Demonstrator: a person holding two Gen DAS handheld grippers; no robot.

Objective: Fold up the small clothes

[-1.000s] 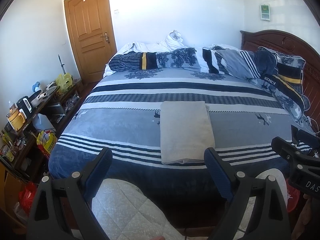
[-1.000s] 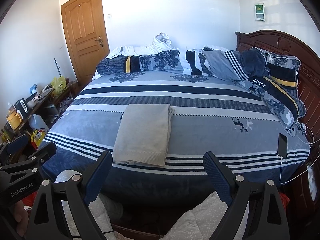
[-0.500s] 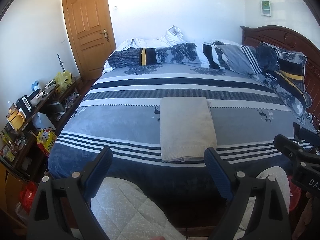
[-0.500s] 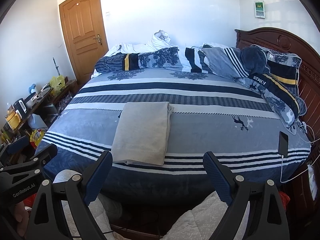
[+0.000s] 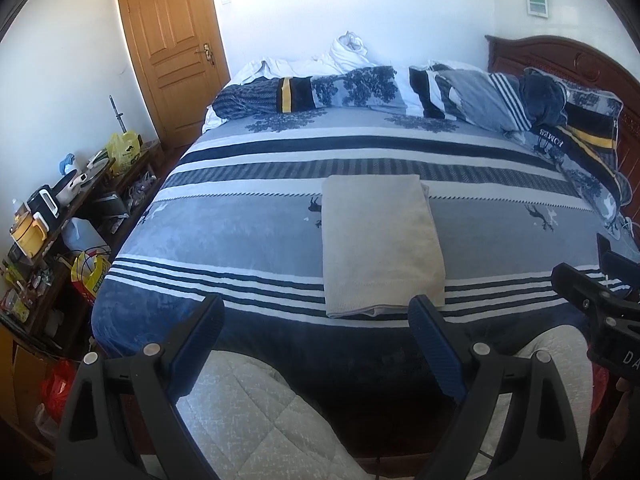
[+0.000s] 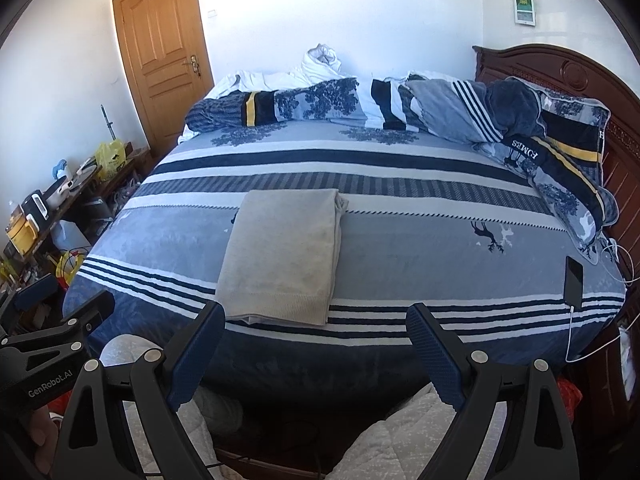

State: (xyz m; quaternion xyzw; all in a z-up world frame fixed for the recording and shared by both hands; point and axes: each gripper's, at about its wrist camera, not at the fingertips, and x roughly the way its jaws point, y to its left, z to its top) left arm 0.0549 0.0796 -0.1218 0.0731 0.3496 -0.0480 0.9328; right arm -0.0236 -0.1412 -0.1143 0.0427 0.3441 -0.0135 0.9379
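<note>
A beige garment lies folded in a neat rectangle on the striped blue bed cover, near the bed's front edge. It also shows in the right wrist view. My left gripper is open and empty, held in front of the bed edge, short of the garment. My right gripper is open and empty too, to the right of the garment and off the bed. Each gripper shows at the edge of the other's view, the right one and the left one.
Rumpled bedding and pillows are piled along the far side and by the wooden headboard. A phone on a cable lies at the bed's right front corner. A cluttered shelf stands left, a wooden door behind it.
Both grippers have risen and tilted slightly, so the bed sits lower in both views. The folded garment has not moved. Both grippers stay open.
</note>
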